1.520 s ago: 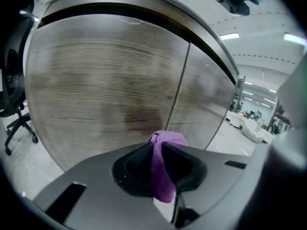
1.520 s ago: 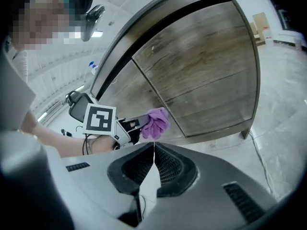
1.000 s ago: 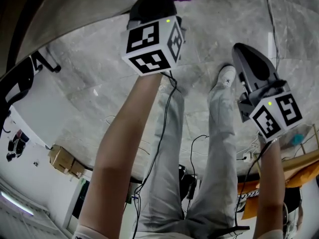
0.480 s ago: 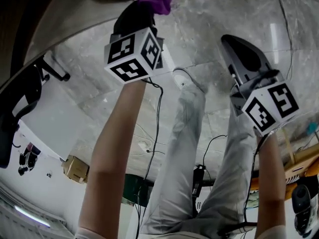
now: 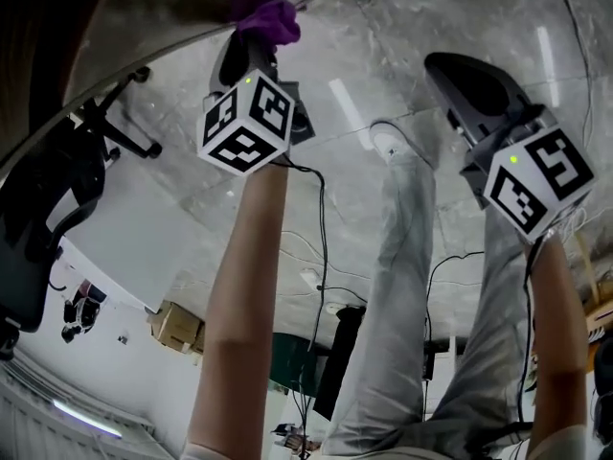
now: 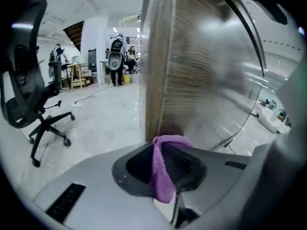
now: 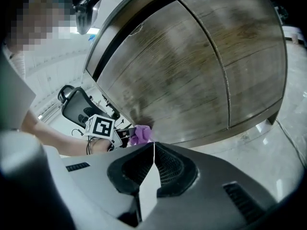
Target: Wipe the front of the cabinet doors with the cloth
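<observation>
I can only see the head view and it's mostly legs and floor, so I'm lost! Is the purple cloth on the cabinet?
Observer: The right gripper view shows the purple cloth at the lower left of the wooden cabinet door. It looks pressed against the door, though I can't be sure they touch.
Operator: Is the left gripper really holding it?
Observer: Yes. In the left gripper view the left gripper is shut on the cloth, which pokes out past the tips toward the wood.
Operator: What about the other one?
Observer: The right gripper is shut with nothing in it, held well back from the cabinet.
</observation>
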Demonstrator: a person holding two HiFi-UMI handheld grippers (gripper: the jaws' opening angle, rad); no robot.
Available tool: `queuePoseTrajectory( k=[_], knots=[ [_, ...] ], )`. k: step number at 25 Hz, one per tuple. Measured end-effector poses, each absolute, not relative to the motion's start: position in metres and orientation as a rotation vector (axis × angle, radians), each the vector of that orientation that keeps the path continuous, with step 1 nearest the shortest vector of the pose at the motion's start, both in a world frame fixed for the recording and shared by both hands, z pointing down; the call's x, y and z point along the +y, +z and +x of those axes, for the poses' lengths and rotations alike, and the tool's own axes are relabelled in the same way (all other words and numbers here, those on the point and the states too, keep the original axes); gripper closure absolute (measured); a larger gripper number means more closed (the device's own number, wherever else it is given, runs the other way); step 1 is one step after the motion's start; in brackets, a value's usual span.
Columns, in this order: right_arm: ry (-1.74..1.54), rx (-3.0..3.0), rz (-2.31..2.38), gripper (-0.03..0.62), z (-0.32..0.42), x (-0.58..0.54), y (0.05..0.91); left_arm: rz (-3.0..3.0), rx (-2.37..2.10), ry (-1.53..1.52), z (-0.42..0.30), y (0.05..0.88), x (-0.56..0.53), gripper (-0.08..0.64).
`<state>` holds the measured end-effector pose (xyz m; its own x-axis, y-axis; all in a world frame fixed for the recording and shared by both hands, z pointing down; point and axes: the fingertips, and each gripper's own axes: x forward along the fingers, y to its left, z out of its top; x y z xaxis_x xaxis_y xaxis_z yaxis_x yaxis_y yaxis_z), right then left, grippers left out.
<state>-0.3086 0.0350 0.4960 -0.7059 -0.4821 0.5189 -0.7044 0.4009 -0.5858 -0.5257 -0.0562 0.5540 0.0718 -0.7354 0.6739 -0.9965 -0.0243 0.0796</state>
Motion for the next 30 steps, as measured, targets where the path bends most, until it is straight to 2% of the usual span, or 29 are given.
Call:
queuePoseTrajectory(
  k=[4,9,16,23,27,30],
  knots=[
    [1.193,-2.401,0.996,0.563,-0.298,0.041,0.499,1.722,-1.806,0.629,-0.543,0.551,-0.037,0.506],
    [1.18,-2.408,0.942,0.563,-0.268,0.04,0.494,1.695,-1.82,0.659,-0.517,0.552,-0.022,0.506],
    [1.186,-2.385,0.927,0.563,-0.205,0.038,0.51,1.761,-1.733,0.646,-0.413,0.581,-0.037,0.506],
    [1.234,-2.337,1.029,0.563,-0.106,0.033,0.521,1.906,-1.579,0.684,-0.27,0.596,-0.087,0.506],
    [1.26,-2.3,1.144,0.565,-0.06,0.031,0.533,1.916,-1.517,0.718,-0.224,0.62,-0.11,0.506],
    [1.253,-2.271,1.238,0.564,-0.037,0.027,0.539,1.833,-1.48,0.701,-0.215,0.644,-0.116,0.506]
  ],
)
